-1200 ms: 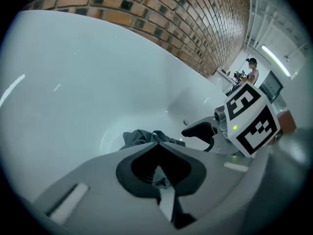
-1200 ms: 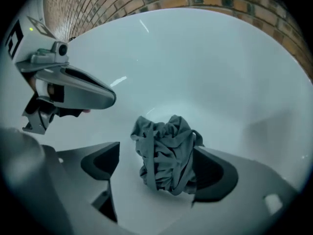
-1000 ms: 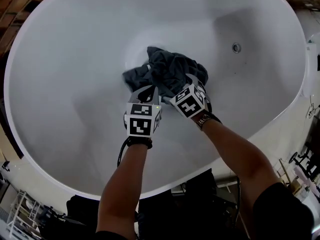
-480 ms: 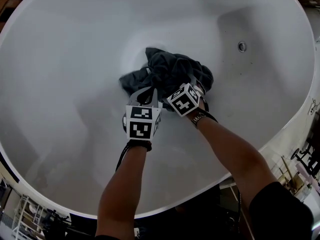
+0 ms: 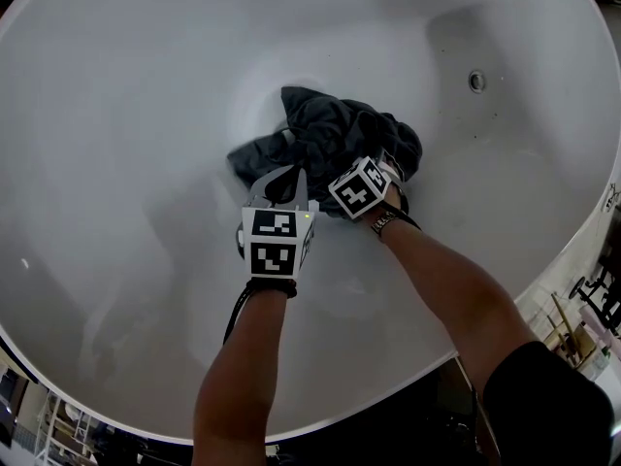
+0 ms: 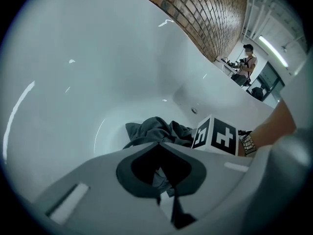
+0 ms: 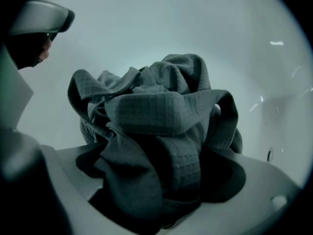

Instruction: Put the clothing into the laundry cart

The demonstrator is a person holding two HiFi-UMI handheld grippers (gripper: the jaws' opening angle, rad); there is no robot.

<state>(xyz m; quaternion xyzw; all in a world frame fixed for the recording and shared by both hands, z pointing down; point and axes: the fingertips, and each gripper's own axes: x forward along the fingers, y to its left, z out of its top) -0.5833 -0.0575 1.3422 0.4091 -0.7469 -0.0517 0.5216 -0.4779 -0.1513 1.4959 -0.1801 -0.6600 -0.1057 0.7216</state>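
Looking steeply down from my head into a big white bathtub (image 5: 116, 115) that fills nearly the whole frame. The clothing (image 5: 330, 139), a crumpled dark grey garment with a fine grid weave, lies in a heap on the tub's floor, a little above and right of the frame's centre. Both my bare forearms reach up from the bottom edge toward it. My left tongs (image 5: 281, 175) meet the lower left edge of the heap. Seen along them, their tips come together over a fold of the grey cloth, which shows inside the dark diamond-shaped gap behind the tips, so they are pinching the clothing. My right tongs (image 5: 396, 163) are pushed into the lower right side of the heap, just beside the left pair. Their jaws stand spread wide and have just been closing a little. In their own view the bundle is piled high between them and spills over the lower body of the tongs, though I cannot tell whether the pads press on it. A watch (image 5: 385, 223) sits on my right wrist. A small round metal fitting (image 5: 476, 81) is set in the tub wall at the upper right, well apart from the heap. In the left tongs' view, a brick wall (image 6: 205, 13) and a standing person (image 6: 247, 62) show beyond the tub's rim at the upper right.
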